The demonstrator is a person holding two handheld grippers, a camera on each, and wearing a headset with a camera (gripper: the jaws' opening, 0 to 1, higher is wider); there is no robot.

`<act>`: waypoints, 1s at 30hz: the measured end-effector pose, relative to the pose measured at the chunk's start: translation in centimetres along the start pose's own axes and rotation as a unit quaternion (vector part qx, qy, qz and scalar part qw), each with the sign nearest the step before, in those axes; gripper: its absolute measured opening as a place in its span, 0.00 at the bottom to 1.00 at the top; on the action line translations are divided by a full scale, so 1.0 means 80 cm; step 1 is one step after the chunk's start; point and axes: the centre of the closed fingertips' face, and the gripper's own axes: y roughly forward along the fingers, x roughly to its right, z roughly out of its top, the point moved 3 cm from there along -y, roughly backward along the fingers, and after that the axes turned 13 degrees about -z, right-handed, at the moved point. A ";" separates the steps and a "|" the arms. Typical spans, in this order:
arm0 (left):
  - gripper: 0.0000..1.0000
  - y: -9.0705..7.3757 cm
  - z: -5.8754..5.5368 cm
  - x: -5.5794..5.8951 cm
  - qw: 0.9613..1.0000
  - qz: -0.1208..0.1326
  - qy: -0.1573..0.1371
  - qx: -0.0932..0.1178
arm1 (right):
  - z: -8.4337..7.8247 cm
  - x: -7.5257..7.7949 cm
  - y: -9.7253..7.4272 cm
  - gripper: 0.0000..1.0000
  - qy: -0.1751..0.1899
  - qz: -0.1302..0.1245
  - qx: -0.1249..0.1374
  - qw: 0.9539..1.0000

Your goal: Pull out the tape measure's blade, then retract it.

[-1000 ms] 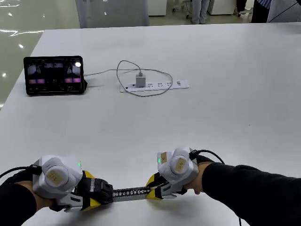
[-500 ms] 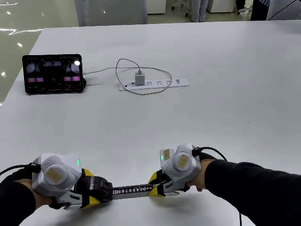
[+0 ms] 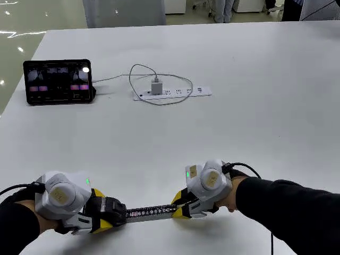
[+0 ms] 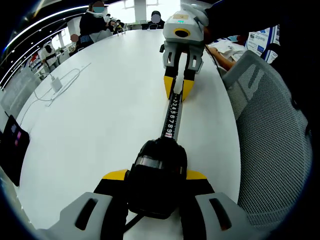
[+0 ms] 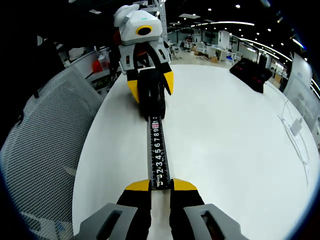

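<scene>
Far left, back of the white surface (image 3: 255, 106): a tablet (image 3: 57, 81) is propped upright, screen lit.

Near edge, left: the black tape measure (image 4: 157, 172) is clamped between the yellow-tipped jaws of the left claw (image 3: 106, 212), which is closed on its body. The body is seen low over the surface; contact with it cannot be confirmed.

From the body, the blade (image 3: 151, 212) is drawn out to the right, straight and roughly level, close above the surface. Printed numbers are seen along it in the right gripper view, face up.

Behind the blade, mid-surface: a white power strip (image 3: 172, 92) is laid flat, with a charger (image 3: 157, 87) plugged in and a cable (image 3: 139, 74) looped around it and run toward the tablet.

Right: the blade's free end is pinched by the right claw (image 3: 179, 207), jaws closed on it, tips just beside each other. The two claws are faced toward each other, with the exposed blade between them.
</scene>
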 end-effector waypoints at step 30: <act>0.34 0.001 -0.002 -0.002 1.000 0.001 -0.001 0.000 | -0.019 0.006 -0.015 0.09 0.007 -0.006 -0.007 1.000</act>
